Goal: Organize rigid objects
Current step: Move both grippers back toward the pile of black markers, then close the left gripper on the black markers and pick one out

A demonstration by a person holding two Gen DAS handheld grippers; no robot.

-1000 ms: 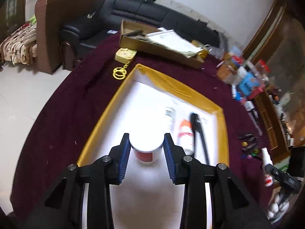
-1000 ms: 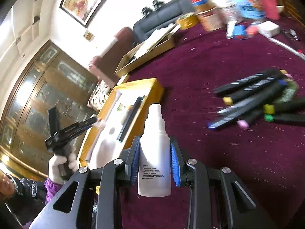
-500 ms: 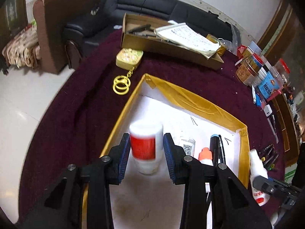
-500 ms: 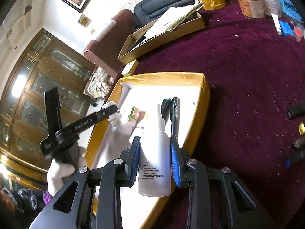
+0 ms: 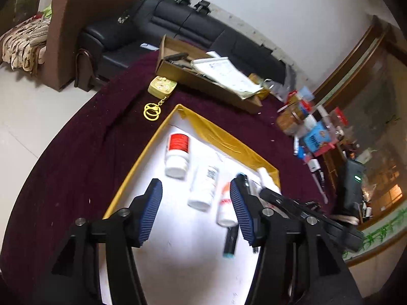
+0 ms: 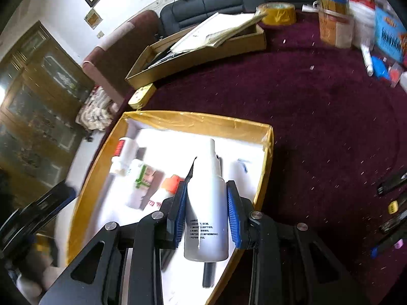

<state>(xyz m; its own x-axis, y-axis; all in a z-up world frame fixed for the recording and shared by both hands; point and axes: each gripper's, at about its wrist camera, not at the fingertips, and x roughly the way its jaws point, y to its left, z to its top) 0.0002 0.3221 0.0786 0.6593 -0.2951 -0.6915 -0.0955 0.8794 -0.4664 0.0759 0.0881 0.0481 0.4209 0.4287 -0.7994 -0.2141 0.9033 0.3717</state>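
A yellow-walled tray (image 5: pixel 221 137) with a white floor lies on the maroon table. In it lie a red-labelled white jar (image 5: pixel 177 155), a white bottle (image 5: pixel 204 188), an orange-capped tube (image 5: pixel 226 207) and a black marker (image 5: pixel 230 241). My left gripper (image 5: pixel 194 212) is open and empty above the tray, pulled back from the jar. My right gripper (image 6: pixel 206 211) is shut on a white spray bottle (image 6: pixel 207 203) and holds it over the tray's right side (image 6: pixel 264 167). The jar also shows in the right wrist view (image 6: pixel 124 152).
A cardboard box with papers (image 5: pixel 211 81) stands at the table's far side, a yellow tin with key rings (image 5: pixel 162 86) beside it. Jars, boxes and packets (image 5: pixel 310 132) crowd the far right. Loose markers (image 6: pixel 391 203) lie on the cloth right of the tray.
My left gripper let go of the red-labelled jar, which now lies in the tray, and drew back open. My right gripper carried the spray bottle from the cloth to above the tray.
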